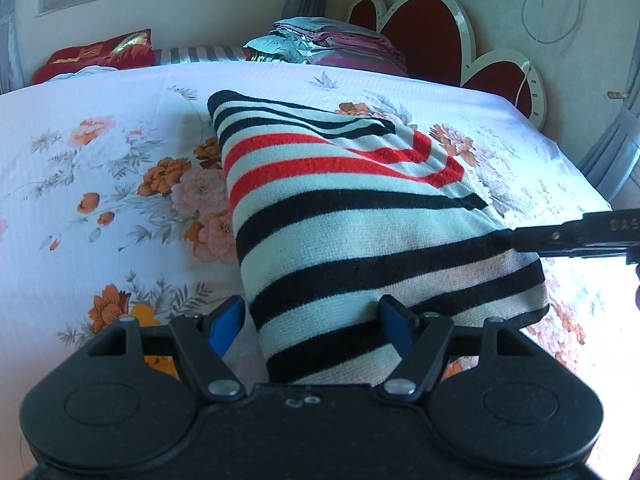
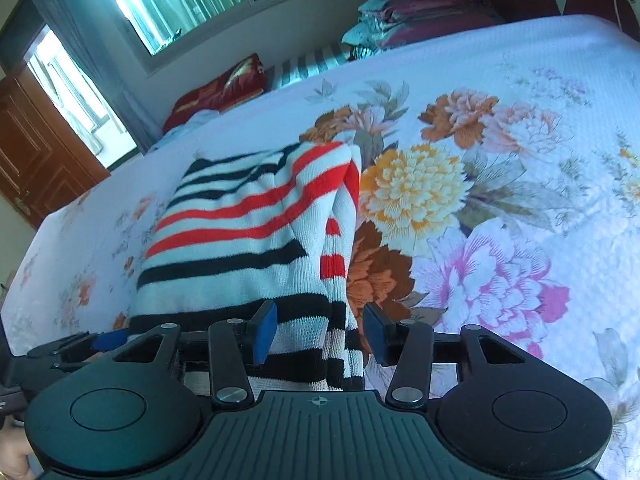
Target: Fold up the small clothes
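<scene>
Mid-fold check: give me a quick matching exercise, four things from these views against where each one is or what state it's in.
Things:
1. striped sweater
2. left gripper
3. folded laundry pile
4. red cushion

Places or states:
A. far edge of the bed, beside the heart-shaped headboard
B. jaws apart, straddling the garment's near edge
C. far left, under the window
D. lying on the floral bedsheet

Pairs: 1-D, 2-B, 3-A, 4-C

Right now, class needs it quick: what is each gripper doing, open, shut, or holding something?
Left gripper: jaws open, astride the near edge of the sweater, not clamped.
Right gripper: jaws open, astride the sweater's corner, not clamped.
</scene>
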Motion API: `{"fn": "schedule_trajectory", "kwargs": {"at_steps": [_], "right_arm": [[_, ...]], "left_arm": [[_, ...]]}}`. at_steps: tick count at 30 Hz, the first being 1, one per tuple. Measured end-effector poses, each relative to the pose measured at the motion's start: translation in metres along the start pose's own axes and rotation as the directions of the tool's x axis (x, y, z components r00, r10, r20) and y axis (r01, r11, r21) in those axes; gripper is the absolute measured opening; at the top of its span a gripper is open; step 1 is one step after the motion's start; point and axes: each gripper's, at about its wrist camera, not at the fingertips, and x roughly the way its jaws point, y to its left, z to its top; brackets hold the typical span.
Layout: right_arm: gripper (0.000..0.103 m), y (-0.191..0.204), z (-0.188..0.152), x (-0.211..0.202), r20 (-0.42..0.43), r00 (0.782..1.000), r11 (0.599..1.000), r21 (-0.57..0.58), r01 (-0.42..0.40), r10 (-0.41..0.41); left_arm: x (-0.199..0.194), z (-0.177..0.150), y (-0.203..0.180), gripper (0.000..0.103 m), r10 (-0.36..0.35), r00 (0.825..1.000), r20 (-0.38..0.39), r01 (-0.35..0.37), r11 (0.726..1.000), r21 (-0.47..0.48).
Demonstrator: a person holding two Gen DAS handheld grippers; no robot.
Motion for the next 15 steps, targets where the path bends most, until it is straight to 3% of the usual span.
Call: {"fn": "schedule_trajectory", "kwargs": {"at_steps": [2,8,15], "right_arm": [[0.048,-0.001,0.004,0.000,0.014,1.000,1.000,0.006,-0.005,0.005],[0.048,-0.005,0.040,0.016,0.043,0.999,0.999,0.049,-0.024,0.022],[0.048,-0.018,0.070,0.060,0.045,0.999,0.988,0.149,-0.034,0.028]], "left_arm": [[-0.005,0.003,0.000,0.067,-0.006,1.000,0.012,0.006,1.000,-0.004],[-0.022,0.028,0.012,0.067,-0.025,0.996,0.083,0.030,0.998,-0.057],[0.001,0.065,0.031,0.067,-0.017,0.993,0.113,0.035,0.987,-0.155]]}}
